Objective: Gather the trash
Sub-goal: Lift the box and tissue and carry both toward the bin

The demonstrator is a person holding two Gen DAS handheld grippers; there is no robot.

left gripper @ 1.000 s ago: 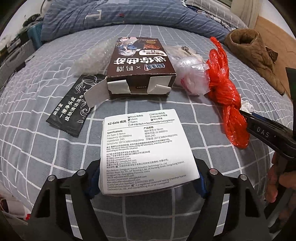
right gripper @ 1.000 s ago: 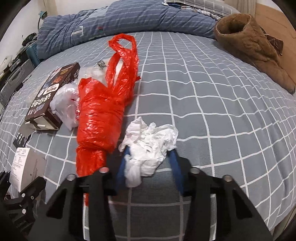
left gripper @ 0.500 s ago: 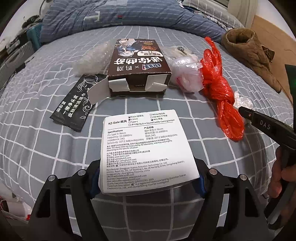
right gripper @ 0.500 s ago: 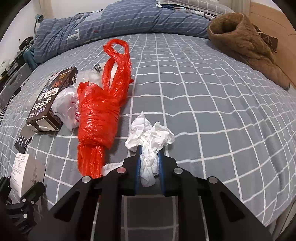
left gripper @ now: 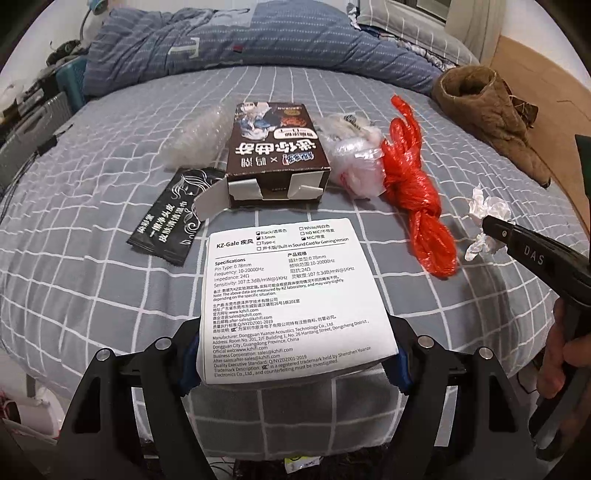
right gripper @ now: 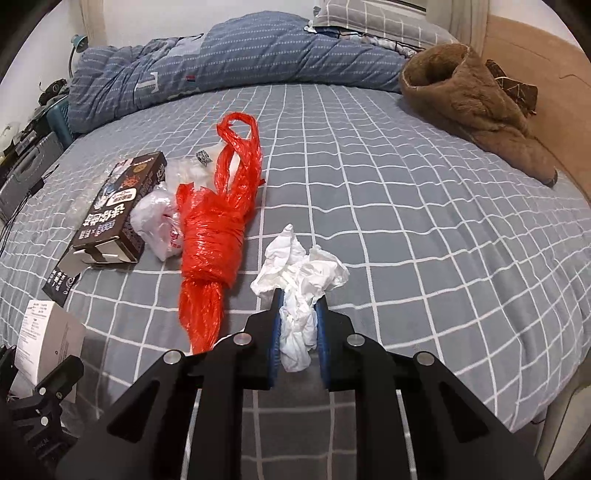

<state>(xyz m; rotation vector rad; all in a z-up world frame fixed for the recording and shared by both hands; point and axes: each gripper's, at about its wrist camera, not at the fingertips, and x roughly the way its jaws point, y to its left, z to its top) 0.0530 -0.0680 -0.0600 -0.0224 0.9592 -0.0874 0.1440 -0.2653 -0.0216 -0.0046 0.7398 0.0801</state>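
Observation:
My left gripper (left gripper: 295, 354) is shut on a white printed box (left gripper: 291, 295), held above the grey checked bed (left gripper: 92, 258). The same box (right gripper: 48, 332) shows at the left edge of the right wrist view. My right gripper (right gripper: 298, 306) is shut on a crumpled white tissue (right gripper: 301, 280), lifted just off the bed; that tissue (left gripper: 487, 212) also shows at the gripper's tip in the left wrist view. On the bed lie a knotted red plastic bag (right gripper: 212, 236), a brown open carton (left gripper: 277, 162), a black sachet (left gripper: 166, 218), a white plastic bag (left gripper: 358, 166) and bubble wrap (left gripper: 199, 136).
A brown fleece garment (right gripper: 476, 107) lies at the far right of the bed. A rolled blue striped duvet (right gripper: 240, 62) and a pillow (right gripper: 373, 18) line the far edge. Dark clutter (left gripper: 33, 110) stands beyond the bed's left side. A hand (left gripper: 561, 354) grips the right tool.
My right gripper closed on the white tissue and lifted it off the bed. My left gripper rose a little, still holding the white box.

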